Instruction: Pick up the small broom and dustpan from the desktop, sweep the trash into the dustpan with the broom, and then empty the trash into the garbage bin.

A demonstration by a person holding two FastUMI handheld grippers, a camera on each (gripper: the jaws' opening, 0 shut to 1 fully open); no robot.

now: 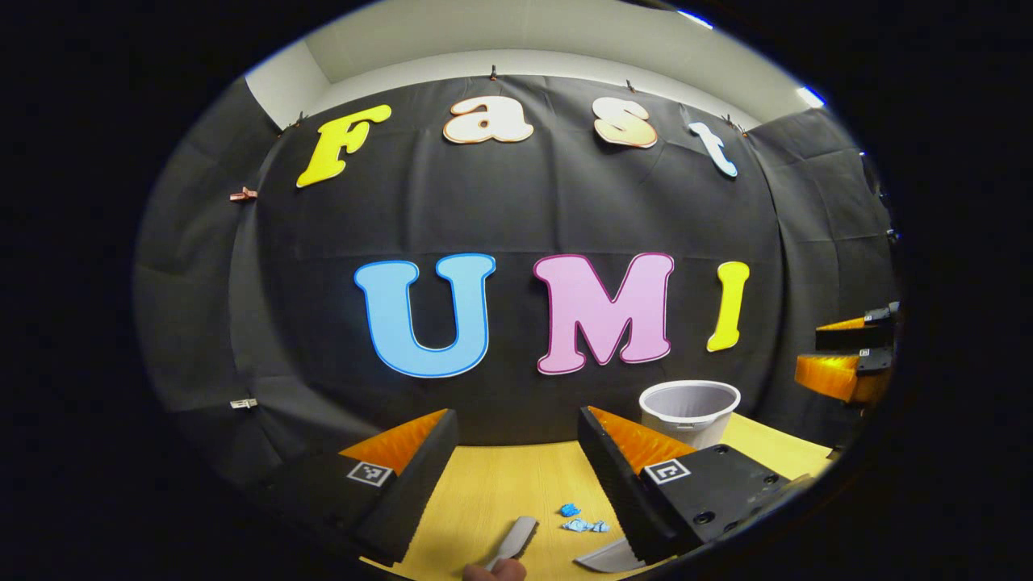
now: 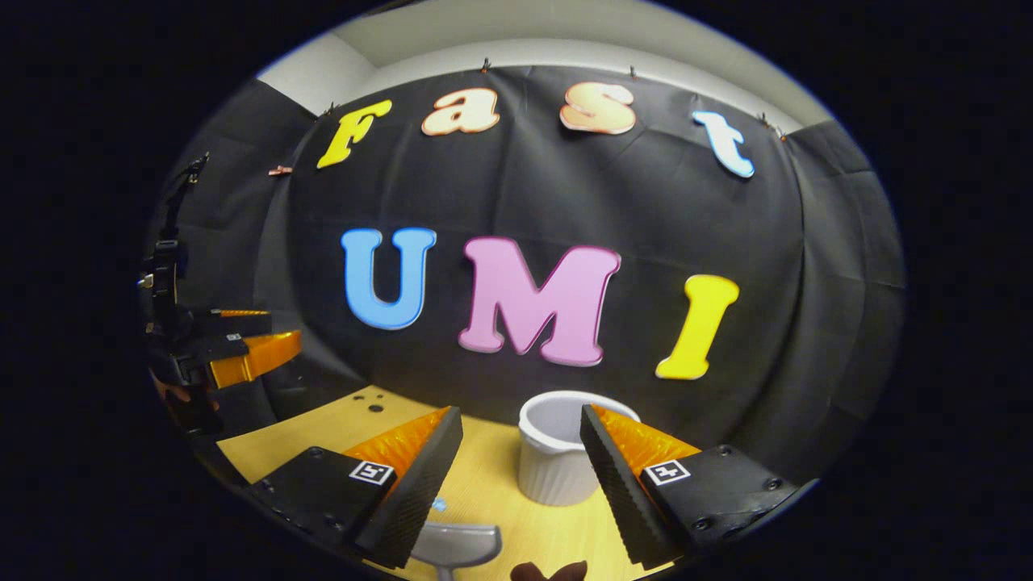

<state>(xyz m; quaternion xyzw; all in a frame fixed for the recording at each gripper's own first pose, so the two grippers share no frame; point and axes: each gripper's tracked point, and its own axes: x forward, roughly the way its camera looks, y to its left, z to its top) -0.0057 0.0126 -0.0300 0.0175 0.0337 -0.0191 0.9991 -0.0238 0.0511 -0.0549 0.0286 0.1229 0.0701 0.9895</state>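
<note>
Both tools hang above the counter (image 1: pixel 500 484) with fingers apart, gripping nothing: left tool (image 1: pixel 516 460), right tool (image 2: pixel 520 460). The broom (image 1: pixel 512 542), blue trash (image 1: pixel 583 523) and dustpan (image 2: pixel 453 545) lie on the counter below; the bin (image 2: pixel 557 456) stands farther back.

My left fingers (image 1: pixel 516 476) & right fingers (image 2: pixel 516 476): inner faces ribbed, matt, rubbery-looking; housings behind look like hard matt plastic w/ screw heads. Pale yellow wood-grain tabletop (image 1: pixel 500 484): smooth, low sheen. Round white ribbed plastic garbage bin (image 2: pixel 557 460): fluted wall, smooth rim, soft satin finish. Small crumpled blue paper trash bits (image 1: pixel 583 520): creased, matt. Grey plastic dustpan (image 2: pixel 452 545) looks smooth, slightly glossy. Black booth wall cloth (image 1: pixel 516 202): woven, matt, fold creases.
</note>
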